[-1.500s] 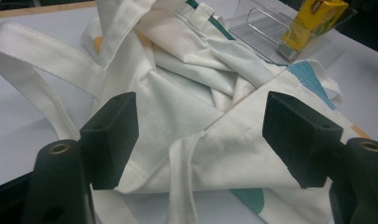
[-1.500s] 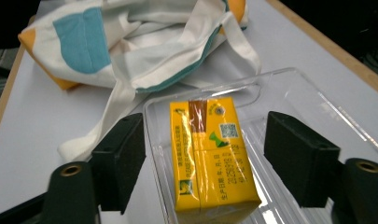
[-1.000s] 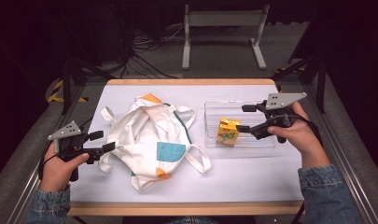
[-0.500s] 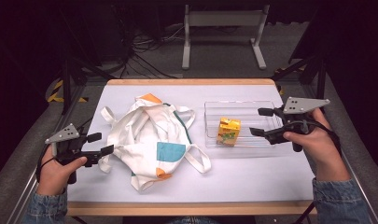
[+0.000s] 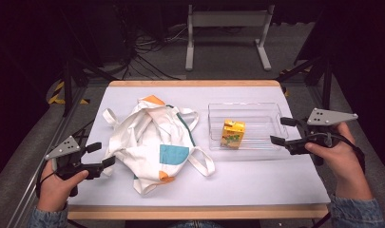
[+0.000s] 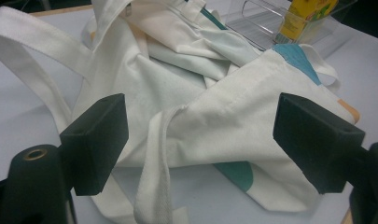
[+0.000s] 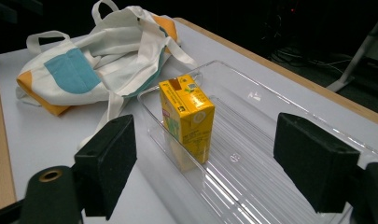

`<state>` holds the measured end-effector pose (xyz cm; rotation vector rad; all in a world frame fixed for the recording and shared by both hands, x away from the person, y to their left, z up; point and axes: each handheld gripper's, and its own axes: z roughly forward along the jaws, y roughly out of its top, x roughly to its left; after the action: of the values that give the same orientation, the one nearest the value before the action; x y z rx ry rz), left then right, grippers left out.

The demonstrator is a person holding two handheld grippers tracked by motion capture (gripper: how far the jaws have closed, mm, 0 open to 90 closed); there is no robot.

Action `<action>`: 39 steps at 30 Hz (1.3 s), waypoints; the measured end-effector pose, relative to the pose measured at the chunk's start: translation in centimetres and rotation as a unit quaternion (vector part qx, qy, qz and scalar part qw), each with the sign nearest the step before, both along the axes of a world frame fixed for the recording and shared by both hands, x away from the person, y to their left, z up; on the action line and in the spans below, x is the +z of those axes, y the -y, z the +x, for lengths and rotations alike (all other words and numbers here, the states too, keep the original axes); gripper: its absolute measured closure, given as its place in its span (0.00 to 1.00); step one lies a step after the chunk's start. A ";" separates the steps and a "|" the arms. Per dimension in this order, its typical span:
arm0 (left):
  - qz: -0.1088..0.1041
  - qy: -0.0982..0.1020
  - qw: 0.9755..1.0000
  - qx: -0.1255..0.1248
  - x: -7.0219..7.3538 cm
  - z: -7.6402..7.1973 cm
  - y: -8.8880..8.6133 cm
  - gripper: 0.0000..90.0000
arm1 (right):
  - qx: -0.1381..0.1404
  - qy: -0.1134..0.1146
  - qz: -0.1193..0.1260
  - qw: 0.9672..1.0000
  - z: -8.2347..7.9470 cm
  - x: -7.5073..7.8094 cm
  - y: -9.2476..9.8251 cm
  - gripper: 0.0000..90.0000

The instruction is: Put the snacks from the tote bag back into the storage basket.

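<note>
Since right gripper [image 5: 280,130] backed off carton [image 5: 232,133], left gripper [image 5: 101,154] jaws just opening

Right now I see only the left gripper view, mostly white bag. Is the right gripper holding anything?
Observer: No. The right gripper is open and empty, at the right end of the clear tray.
Operator: I can see the top of something yellow. Is it inside that tray?
Observer: Yes. The yellow carton stands upright inside the tray, left of its middle, with both jaws clear of it.
</note>
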<state>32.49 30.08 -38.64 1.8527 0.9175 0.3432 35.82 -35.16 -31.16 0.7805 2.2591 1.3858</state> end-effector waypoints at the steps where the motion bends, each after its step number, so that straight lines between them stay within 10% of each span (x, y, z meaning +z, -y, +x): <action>1: 0.000 0.000 1.000 0.000 -0.1 -0.1 -0.1 0.21 | -0.004 0.000 0.003 1.000 -0.3 -0.3 0.3 0.23; 17: -0.005 -0.005 1.000 0.029 -2.7 -1.2 -0.9 0.21 | -0.081 0.010 0.015 0.997 -2.3 -5.2 2.5 0.23; 39: 0.003 -0.010 0.999 0.036 -4.9 -0.5 -1.3 0.20 | -0.142 -0.040 0.016 0.989 -2.4 -12.2 3.3 0.18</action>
<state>32.03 31.33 -43.55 1.8340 1.0000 0.3737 33.42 -38.45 -43.32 1.1371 2.0867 1.2790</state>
